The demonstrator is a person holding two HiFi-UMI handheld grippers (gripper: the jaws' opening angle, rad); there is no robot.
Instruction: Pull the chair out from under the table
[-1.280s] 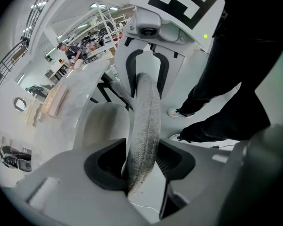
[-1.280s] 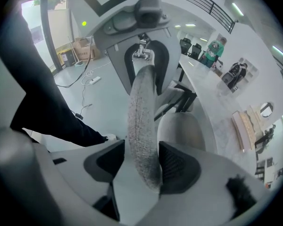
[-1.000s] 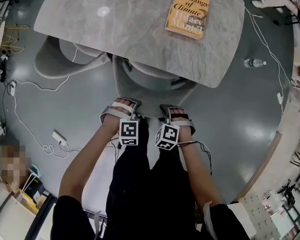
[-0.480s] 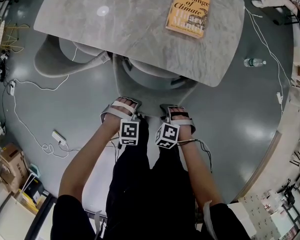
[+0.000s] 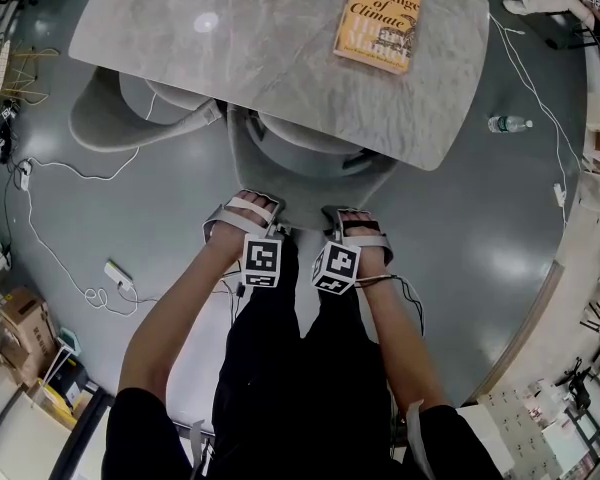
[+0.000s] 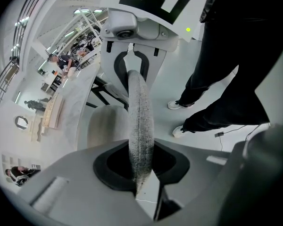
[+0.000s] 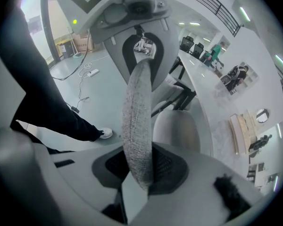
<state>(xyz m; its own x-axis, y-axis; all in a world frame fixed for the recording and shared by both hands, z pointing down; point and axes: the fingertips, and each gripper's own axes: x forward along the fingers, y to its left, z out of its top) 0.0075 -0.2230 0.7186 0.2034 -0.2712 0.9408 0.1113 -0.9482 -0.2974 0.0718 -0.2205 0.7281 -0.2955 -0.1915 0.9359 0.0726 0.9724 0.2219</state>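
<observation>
A grey upholstered chair [image 5: 305, 168] stands tucked under the grey marble-look table [image 5: 230, 38], with its curved backrest toward me. Both grippers point steeply down onto the backrest's top edge. My left gripper [image 5: 242, 214] straddles the left part of that edge and my right gripper [image 5: 356, 226] the right part. In the left gripper view the fabric edge [image 6: 140, 117] runs into my left gripper [image 6: 139, 175]; its jaws are closing and pinch the edge. The right gripper view shows the same edge [image 7: 137, 121] caught in my right gripper [image 7: 137, 175], also closing.
An orange book [image 5: 377, 24] lies on the table's far right. A second grey chair [image 5: 115, 118] sits at the table's left side. A water bottle [image 5: 507, 126] stands on the floor at right; a power strip [image 5: 118, 276] and cables lie at left. My legs are right behind the chair.
Both grippers' jaws have narrowed onto the backrest's top edge. The hands and the chair stay where they were.
</observation>
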